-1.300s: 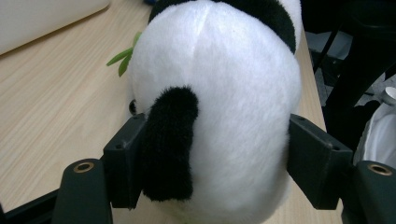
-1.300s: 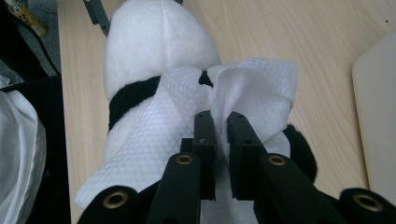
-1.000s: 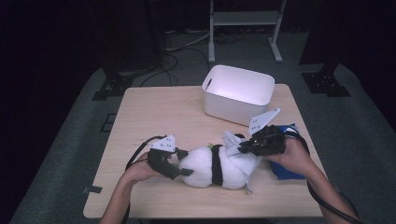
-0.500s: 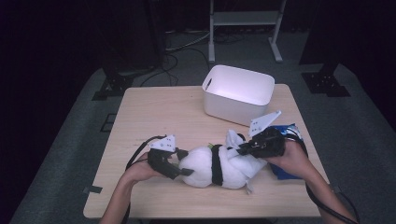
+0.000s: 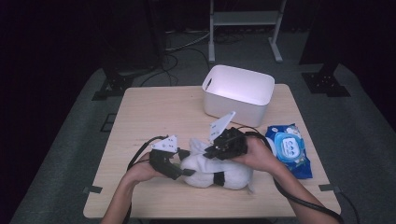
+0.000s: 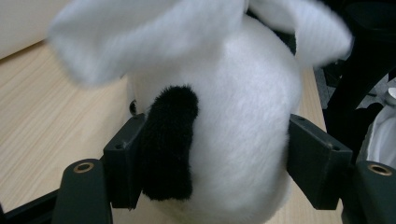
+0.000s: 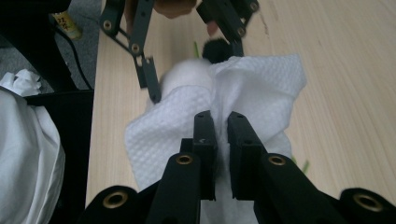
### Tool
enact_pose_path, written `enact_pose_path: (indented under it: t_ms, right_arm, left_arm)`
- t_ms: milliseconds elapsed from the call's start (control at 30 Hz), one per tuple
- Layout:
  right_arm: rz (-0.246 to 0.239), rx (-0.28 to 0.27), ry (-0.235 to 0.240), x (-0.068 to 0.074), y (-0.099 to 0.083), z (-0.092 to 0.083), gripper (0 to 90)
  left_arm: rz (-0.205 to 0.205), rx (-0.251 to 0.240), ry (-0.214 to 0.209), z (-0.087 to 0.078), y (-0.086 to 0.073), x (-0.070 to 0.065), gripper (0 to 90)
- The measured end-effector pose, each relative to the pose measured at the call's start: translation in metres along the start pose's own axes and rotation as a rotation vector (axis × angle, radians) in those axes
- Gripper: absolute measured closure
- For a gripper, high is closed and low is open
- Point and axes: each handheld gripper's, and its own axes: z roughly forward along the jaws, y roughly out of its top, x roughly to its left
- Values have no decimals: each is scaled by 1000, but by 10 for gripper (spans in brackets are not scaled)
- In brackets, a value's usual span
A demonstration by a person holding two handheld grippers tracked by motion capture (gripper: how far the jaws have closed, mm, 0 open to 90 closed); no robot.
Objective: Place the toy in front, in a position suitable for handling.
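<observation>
A white plush toy (image 5: 219,176) with black patches lies on the wooden table (image 5: 159,112) near its front edge. My left gripper (image 5: 183,171) is shut on one rounded end of the plush toy (image 6: 243,116), its pads (image 6: 123,168) pressing into the fur on both sides. My right gripper (image 5: 211,151) hovers over the toy's top, shut on a white textured wipe (image 7: 252,88). The wipe drapes over the plush toy (image 7: 184,74), close to where the left gripper holds it.
A white plastic bin (image 5: 238,91) stands at the back right of the table. A blue pack of wet wipes (image 5: 289,149) lies to the right of the toy. Cables trail from both grippers, and black stands rise beyond the table.
My right gripper has slid left across the top of the plush toy with the wipe, toward the left gripper. The left gripper has kept still on the toy.
</observation>
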Motion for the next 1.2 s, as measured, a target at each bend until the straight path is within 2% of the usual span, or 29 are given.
enact_pose_path:
  t_ms: [300,467,667,833,1000,1200]
  right_arm:
    - [-42,4,36,-1,32,26,823]
    - [-56,31,29,-1,39,37,823]
    - [-8,20,-8,-15,26,23,823]
    - [38,48,-33,-23,8,10,823]
    - [58,83,-63,-25,-10,-1,821]
    - [91,75,-54,-25,-24,-10,822]
  left_arm:
    - [4,3,0,1,1,-1,285]
    - [-3,-3,-4,1,-1,0,285]
    - [-5,-6,-9,1,-2,0,285]
    - [-7,-5,-9,1,-2,1,284]
    - [-7,-3,-12,0,-3,1,284]
    - [-13,-7,-21,1,-3,1,268]
